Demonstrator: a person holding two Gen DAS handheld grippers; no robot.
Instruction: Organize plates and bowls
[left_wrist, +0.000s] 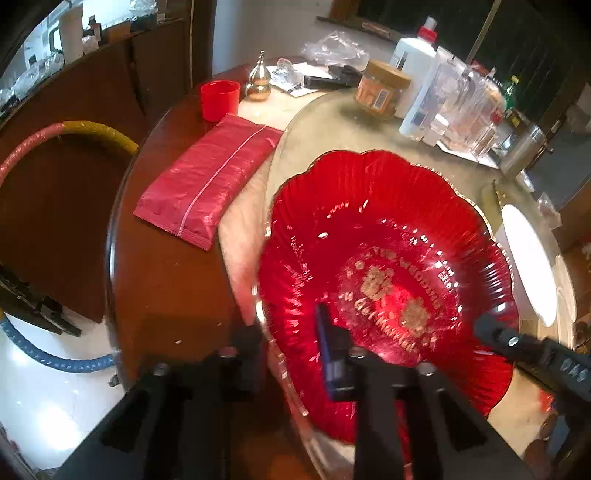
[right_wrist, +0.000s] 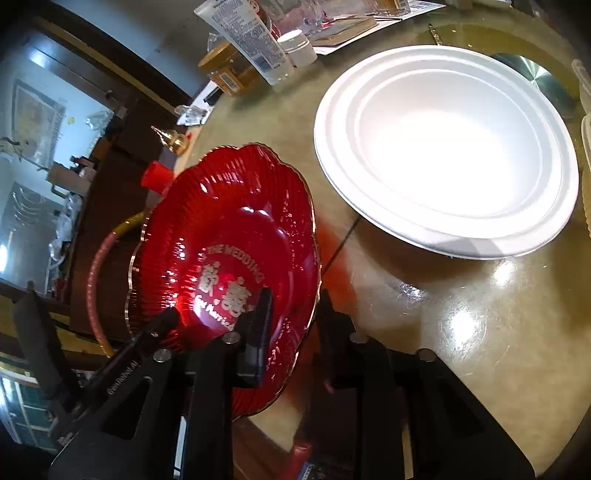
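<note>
A red scalloped glass plate (left_wrist: 388, 236) with gold lettering lies near the front of the round glass turntable (left_wrist: 332, 122). My left gripper (left_wrist: 290, 332) is shut on its near left rim, one finger inside the plate and one outside. My right gripper (right_wrist: 295, 302) is shut on the plate (right_wrist: 229, 229) at its right rim in the same way. Each gripper shows in the other's view: the right gripper (left_wrist: 495, 328) at the plate's right edge, the left gripper (right_wrist: 166, 321) at its left edge. A white foam bowl (right_wrist: 443, 147) sits to the right of the plate, and its edge, the white bowl (left_wrist: 528, 258), also shows in the left wrist view.
On the wooden table to the left lie a pink packet (left_wrist: 210, 184), a red cup (left_wrist: 219, 99) and a gold gourd ornament (left_wrist: 260, 79). A jar (left_wrist: 382, 88), a white bottle (left_wrist: 413, 62), clear containers (left_wrist: 461, 103) and a metal cup (left_wrist: 524, 151) crowd the turntable's far side.
</note>
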